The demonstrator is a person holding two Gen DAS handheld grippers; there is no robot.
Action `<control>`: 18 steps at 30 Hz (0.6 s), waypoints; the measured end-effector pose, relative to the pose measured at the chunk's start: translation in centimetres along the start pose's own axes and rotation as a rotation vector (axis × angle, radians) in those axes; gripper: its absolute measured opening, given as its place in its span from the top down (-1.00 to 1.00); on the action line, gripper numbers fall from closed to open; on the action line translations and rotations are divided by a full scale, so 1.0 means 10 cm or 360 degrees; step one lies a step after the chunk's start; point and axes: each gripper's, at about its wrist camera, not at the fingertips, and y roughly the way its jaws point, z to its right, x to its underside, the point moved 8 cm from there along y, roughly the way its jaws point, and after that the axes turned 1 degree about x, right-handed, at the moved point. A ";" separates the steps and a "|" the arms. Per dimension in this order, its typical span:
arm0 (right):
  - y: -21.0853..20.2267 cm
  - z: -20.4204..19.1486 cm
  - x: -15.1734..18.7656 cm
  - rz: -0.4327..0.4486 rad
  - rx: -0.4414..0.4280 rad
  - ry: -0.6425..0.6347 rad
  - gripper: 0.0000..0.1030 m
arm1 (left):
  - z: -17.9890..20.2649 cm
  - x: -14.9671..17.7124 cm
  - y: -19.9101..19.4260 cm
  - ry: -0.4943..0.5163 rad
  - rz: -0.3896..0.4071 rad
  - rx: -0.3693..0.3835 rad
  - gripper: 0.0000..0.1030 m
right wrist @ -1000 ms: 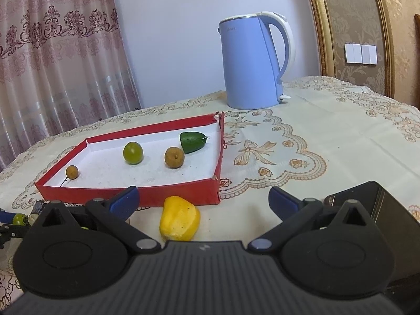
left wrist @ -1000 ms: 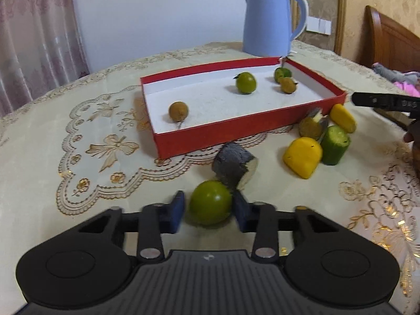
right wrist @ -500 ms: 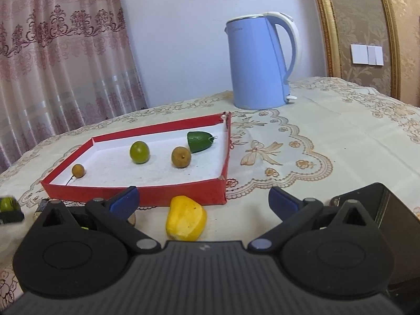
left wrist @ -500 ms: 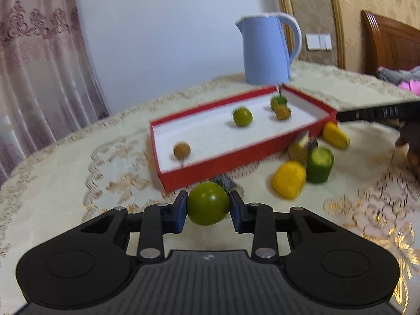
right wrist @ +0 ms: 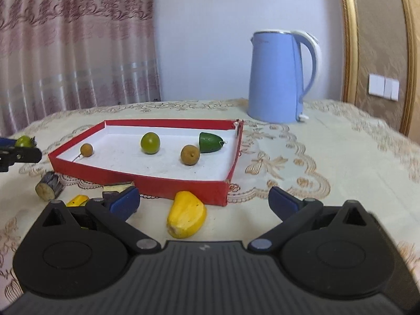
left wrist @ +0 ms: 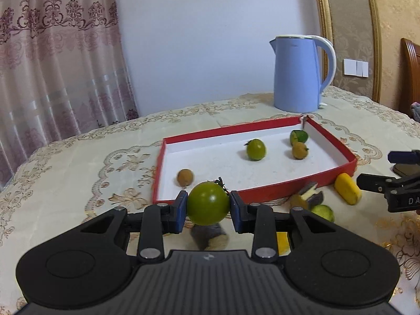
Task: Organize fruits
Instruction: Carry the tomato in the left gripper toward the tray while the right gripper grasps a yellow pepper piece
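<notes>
On the worktop [right wrist: 341, 157], under an embroidered cloth, a blue kettle [left wrist: 299, 73] stands behind a red tray [left wrist: 346, 155] with a white floor. Inside the tray lie a green round fruit [left wrist: 256, 149], a green wedge [left wrist: 298, 136], a brown fruit [left wrist: 299, 150] just beside the wedge, and a smaller brown fruit [left wrist: 185, 177] near the left wall. In front of the tray lie a yellow piece [right wrist: 187, 214], a dark-skinned chunk [right wrist: 49, 185] and further cut pieces. The left tongs [left wrist: 208, 204] grip a green tomato [left wrist: 208, 203] between both blue pads, raised above the worktop near the tray's front left corner. The right tongs [right wrist: 203, 203] stand wide apart and empty, over the yellow piece.
</notes>
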 end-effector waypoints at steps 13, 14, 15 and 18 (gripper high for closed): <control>0.35 -0.14 0.11 -0.0282 -0.0142 -0.0231 -0.11 | 0.01 0.05 -0.03 -0.0019 0.0003 -0.0008 0.35; 0.38 -0.17 0.12 -0.0296 -0.0146 -0.0246 -0.08 | 0.00 0.04 -0.03 -0.0022 0.0007 -0.0010 0.35; 0.41 -0.19 0.14 -0.0313 -0.0147 -0.0262 -0.01 | 0.00 0.04 -0.03 -0.0023 0.0010 -0.0010 0.35; 0.44 -0.23 0.14 -0.0338 -0.0173 -0.0246 0.21 | 0.02 0.04 -0.03 -0.0023 0.0014 -0.0016 0.35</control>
